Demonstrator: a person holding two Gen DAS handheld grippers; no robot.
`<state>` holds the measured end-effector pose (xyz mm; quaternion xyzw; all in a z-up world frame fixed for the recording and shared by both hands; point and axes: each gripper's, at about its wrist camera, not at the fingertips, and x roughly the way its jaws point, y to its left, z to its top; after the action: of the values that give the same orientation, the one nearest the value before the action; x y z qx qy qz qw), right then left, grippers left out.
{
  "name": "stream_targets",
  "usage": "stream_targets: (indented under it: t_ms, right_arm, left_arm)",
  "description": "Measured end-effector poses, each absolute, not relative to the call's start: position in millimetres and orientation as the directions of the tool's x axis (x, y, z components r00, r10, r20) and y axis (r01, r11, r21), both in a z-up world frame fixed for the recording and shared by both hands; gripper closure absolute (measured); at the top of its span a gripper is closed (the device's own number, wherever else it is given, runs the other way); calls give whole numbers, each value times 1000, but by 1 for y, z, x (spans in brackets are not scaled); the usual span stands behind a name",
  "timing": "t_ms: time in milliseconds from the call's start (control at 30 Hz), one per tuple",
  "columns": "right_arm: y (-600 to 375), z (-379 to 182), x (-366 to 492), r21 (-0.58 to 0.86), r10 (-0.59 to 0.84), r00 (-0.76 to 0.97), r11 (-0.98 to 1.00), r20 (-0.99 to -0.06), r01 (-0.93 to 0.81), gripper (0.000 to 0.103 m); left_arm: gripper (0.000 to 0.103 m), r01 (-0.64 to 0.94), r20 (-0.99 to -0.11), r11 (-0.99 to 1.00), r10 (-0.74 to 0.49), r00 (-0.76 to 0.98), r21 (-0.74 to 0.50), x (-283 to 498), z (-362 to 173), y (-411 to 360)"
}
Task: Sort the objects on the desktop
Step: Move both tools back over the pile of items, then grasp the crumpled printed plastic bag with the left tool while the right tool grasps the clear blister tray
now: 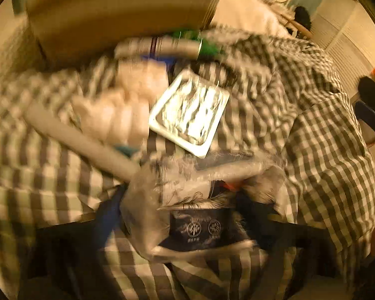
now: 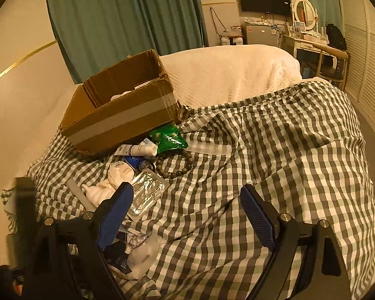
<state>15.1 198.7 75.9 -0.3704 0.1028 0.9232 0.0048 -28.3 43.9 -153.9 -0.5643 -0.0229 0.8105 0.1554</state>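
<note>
My left gripper (image 1: 187,212) is shut on a clear plastic packet with a dark printed card (image 1: 197,225), held above the checked cloth (image 1: 325,137); the view is blurred. The packet also shows in the right wrist view (image 2: 135,247), low left. My right gripper (image 2: 187,215) is open and empty above the cloth (image 2: 275,150). Ahead of it lie a clear blister tray (image 2: 147,195), a white figurine (image 2: 112,182), a bead bracelet (image 2: 175,167), a white tube (image 2: 140,150), a green packet (image 2: 168,138) and a clear comb (image 2: 208,147).
An open cardboard box (image 2: 122,110) stands at the back left of the cloth, with something white inside. A grey stick (image 2: 77,192) lies beside the figurine. A white blanket (image 2: 232,72) lies behind. The blister tray (image 1: 190,117) and box (image 1: 117,17) show blurred in the left view.
</note>
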Motion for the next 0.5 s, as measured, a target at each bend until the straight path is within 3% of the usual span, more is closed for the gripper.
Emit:
stream_targets:
  t_ms: [33, 67, 133, 333, 500]
  right_arm:
    - [198, 74, 15, 188, -70, -722, -978, -688, -85, 16]
    - [198, 74, 15, 188, -69, -721, -978, -690, -86, 16]
    - [198, 72, 14, 186, -65, -716, -978, -695, -91, 16]
    - [197, 68, 11, 189, -73, -704, -978, -706, -87, 16]
    - [190, 61, 1, 202, -99, -680, -977, -727, -73, 16]
  left_arm:
    - [53, -226, -905, -949, 287, -315, -222, -27, -154, 43]
    - [62, -243, -899, -947, 283, -335, -208, -23, -149, 44]
    - [72, -270, -888, -944, 284, -361, -191, -18, -140, 47]
    - [75, -280, -803, -942, 309, -509, -185, -13, -87, 33]
    - [75, -179, -727, -978, 197, -657, -104, -29, -48, -3]
